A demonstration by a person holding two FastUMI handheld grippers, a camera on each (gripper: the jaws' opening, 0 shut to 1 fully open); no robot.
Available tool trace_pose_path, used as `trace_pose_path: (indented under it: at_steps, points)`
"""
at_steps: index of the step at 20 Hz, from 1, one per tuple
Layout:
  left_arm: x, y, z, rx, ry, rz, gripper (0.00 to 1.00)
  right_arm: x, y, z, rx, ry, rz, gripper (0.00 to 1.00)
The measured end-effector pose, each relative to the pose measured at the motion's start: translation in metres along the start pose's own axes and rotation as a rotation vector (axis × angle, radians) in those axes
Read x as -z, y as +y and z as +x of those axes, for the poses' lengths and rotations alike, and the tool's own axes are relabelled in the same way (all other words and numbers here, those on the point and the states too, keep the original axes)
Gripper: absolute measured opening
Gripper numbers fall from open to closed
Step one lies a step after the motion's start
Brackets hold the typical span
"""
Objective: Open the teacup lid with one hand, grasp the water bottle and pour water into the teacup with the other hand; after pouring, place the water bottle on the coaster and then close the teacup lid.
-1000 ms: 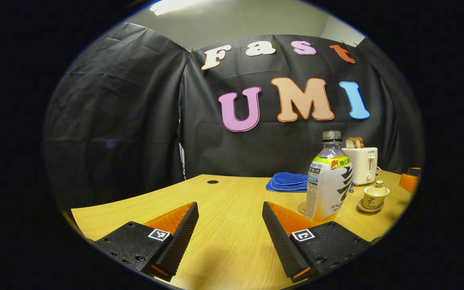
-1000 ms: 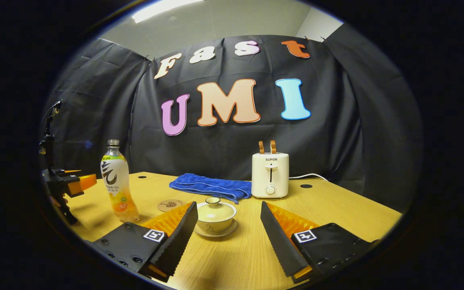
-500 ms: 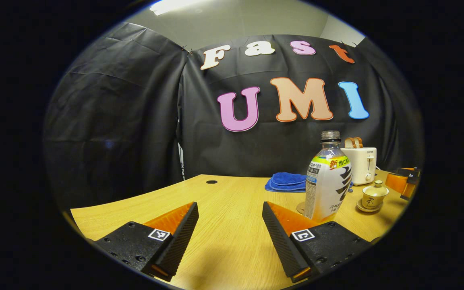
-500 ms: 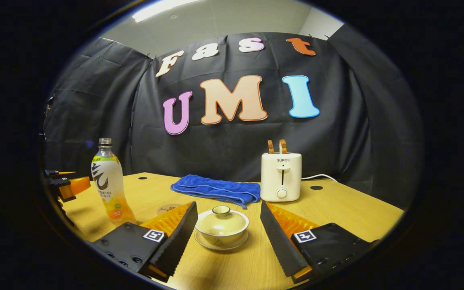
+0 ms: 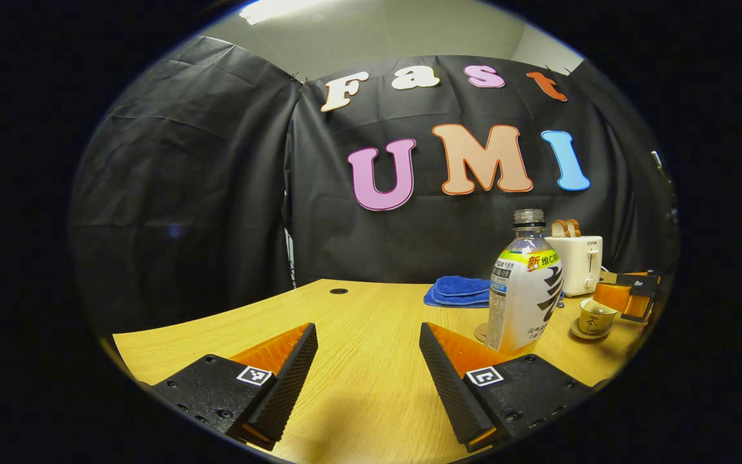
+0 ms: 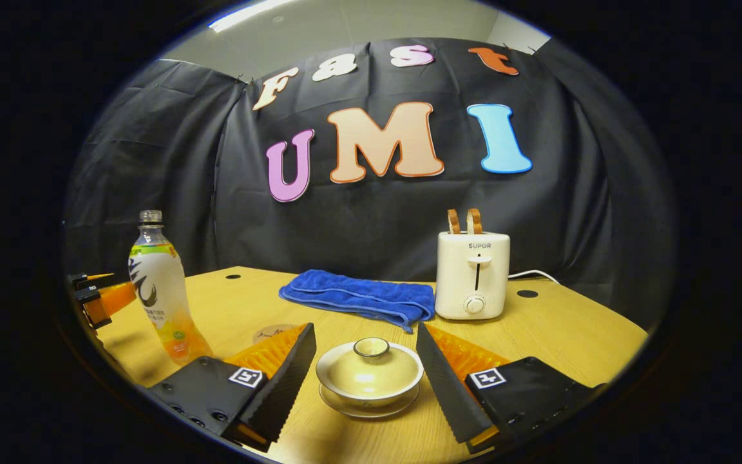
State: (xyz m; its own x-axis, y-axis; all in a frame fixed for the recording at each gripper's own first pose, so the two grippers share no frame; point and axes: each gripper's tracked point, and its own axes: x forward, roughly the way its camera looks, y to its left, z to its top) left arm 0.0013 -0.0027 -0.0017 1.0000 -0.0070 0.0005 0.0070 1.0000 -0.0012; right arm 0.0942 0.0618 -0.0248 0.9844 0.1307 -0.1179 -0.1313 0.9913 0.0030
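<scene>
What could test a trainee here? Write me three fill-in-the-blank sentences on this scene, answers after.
1. The lid sits ____ the teacup.
2. The right gripper has its fingers open on either side of the ____.
3. Behind the blue towel, the toaster holds two slices of ____.

Missing words: on; teacup; bread

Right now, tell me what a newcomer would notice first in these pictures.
The lidded teacup on its saucer sits between the open fingers of the right hand-held gripper, lid on. The uncapped water bottle stands upright just right of the open left hand-held gripper. At the back, a white toaster stands beside a folded blue towel.
</scene>
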Motion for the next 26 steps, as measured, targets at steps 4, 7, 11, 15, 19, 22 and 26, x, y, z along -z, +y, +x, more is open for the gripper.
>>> trace_pose_path:
  at_steps: [4,7,11,15,19,22,26]
  points:
    - [0.000,0.000,0.000,0.000,0.000,-0.001,0.93,0.004,-0.001,0.014,0.017,0.038,-0.005,0.95]
    - [0.001,0.000,0.000,0.001,0.000,-0.001,0.93,0.006,-0.003,0.018,0.033,0.049,-0.006,0.75]
    - [0.001,0.000,0.000,0.000,0.000,-0.001,0.93,0.007,-0.005,0.019,0.037,0.054,-0.002,0.46]
    - [0.001,-0.001,0.000,0.002,0.000,-0.001,0.93,0.007,-0.004,0.017,0.033,0.053,-0.004,0.32]
    - [0.001,-0.001,0.001,0.004,0.000,-0.002,0.93,-0.007,0.003,0.009,-0.008,-0.027,-0.014,0.30]
    - [0.001,-0.003,0.000,0.014,-0.001,-0.002,0.93,-0.018,-0.003,0.002,0.003,-0.107,0.009,0.31]
    - [0.001,-0.011,-0.001,0.060,-0.002,-0.003,0.93,-0.015,-0.006,-0.005,0.020,-0.104,0.002,0.32]
